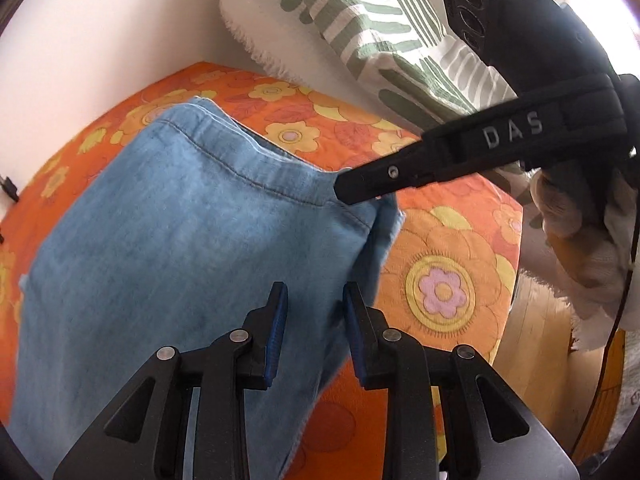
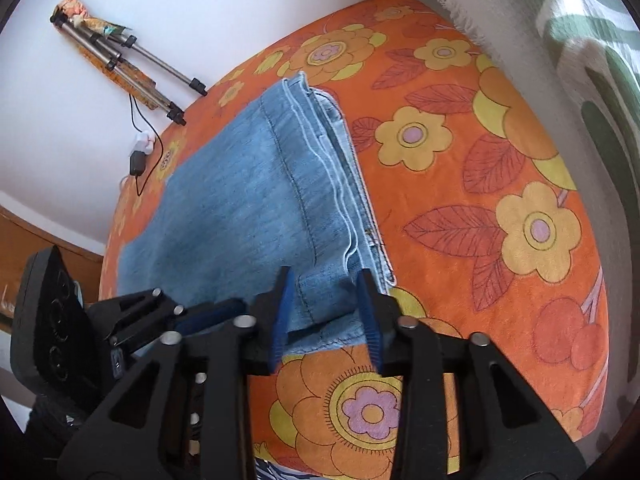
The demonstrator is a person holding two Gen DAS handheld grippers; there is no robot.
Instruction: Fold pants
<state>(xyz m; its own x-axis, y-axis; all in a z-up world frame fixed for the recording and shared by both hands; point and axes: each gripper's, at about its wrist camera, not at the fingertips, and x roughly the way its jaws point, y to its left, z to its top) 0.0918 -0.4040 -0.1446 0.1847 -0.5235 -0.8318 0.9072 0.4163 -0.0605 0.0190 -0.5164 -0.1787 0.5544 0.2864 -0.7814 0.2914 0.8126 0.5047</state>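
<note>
The folded blue denim pants (image 2: 256, 208) lie on the orange flowered cover (image 2: 500, 184), their stitched hem edges stacked along the right side and reaching the lower centre of the right wrist view. There the right gripper (image 2: 326, 312) has its blue pads clamped on the near hem corner. In the left wrist view the left gripper (image 1: 316, 320) has its fingers apart over the denim's lower right edge; bare cover spreads right, towards a green-striped pillow (image 1: 360, 28).
</note>
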